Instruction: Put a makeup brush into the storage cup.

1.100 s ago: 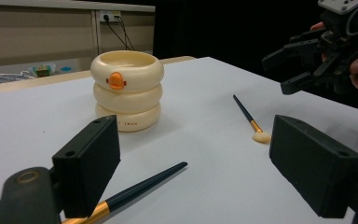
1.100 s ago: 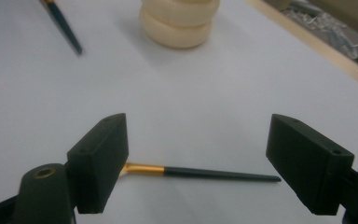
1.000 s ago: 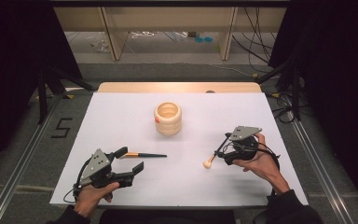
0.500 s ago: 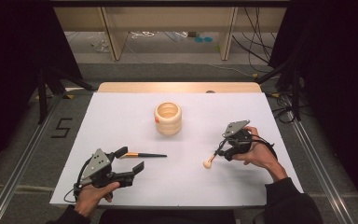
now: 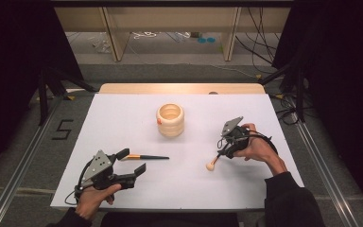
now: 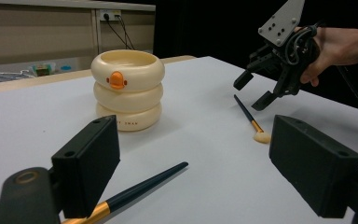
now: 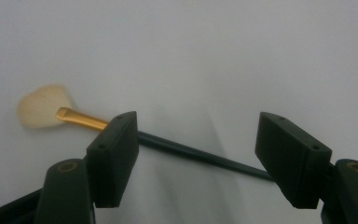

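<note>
A cream ringed holder (image 5: pixel 170 120) (image 6: pixel 128 88) with an orange bill stands mid-table. A dark-handled brush (image 5: pixel 146 157) (image 6: pixel 140 186) with a gold ferrule lies in front of my left gripper (image 5: pixel 133 161) (image 6: pixel 200 163), which rests open and touches nothing. A second brush (image 5: pixel 211 165) (image 6: pixel 254 123) (image 7: pixel 186 149) with cream bristles lies at the right. My right gripper (image 5: pixel 223 150) (image 6: pixel 251 93) (image 7: pixel 203 154) hangs tilted over its handle. Its jaws have just been closing; the handle runs under and between them and the pads stand apart from it.
The white table sheet (image 5: pixel 123 118) ends at a wooden strip (image 5: pixel 179 88) along the back. Metal rails (image 5: pixel 28 156) run along both sides. Cables (image 5: pixel 260 52) and shelf legs lie beyond the far edge, and a "5" mark (image 5: pixel 62 128) is on the floor at left.
The right hand has moved left and a little down, bringing its gripper over the brush handle, with the jaws narrower. The left gripper and both brushes have stayed put.
</note>
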`<state>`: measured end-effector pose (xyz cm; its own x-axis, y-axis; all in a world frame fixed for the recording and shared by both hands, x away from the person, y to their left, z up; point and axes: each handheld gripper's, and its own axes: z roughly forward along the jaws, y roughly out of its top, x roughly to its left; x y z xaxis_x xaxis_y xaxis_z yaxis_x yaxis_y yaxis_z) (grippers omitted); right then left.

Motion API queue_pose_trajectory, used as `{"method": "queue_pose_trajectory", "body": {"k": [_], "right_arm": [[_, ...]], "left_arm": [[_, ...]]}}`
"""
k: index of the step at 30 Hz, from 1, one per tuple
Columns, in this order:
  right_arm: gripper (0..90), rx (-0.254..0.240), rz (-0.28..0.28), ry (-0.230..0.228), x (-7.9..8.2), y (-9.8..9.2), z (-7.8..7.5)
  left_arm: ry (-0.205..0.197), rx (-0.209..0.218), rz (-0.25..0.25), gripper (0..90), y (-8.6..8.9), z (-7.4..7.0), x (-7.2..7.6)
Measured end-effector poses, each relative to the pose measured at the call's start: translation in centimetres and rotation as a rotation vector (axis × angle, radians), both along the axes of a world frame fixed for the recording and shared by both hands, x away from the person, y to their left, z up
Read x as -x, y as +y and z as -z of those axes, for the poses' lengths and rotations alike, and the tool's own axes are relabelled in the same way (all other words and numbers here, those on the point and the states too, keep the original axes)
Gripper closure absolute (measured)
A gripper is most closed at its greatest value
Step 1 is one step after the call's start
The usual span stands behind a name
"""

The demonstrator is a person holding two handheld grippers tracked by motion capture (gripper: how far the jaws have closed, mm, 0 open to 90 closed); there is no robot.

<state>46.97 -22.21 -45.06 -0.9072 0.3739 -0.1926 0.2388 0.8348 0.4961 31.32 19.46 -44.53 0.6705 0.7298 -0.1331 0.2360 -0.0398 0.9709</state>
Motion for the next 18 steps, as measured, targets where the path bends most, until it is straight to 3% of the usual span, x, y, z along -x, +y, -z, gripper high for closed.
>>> {"method": "queue_pose_trajectory", "body": {"k": [18], "right_arm": [[40.1,0.055,-0.03,0.096,-0.3,0.7,1.0]], "left_arm": [[0.002,0.002,-0.002,15.9,0.0,0.0,0.0]]}}
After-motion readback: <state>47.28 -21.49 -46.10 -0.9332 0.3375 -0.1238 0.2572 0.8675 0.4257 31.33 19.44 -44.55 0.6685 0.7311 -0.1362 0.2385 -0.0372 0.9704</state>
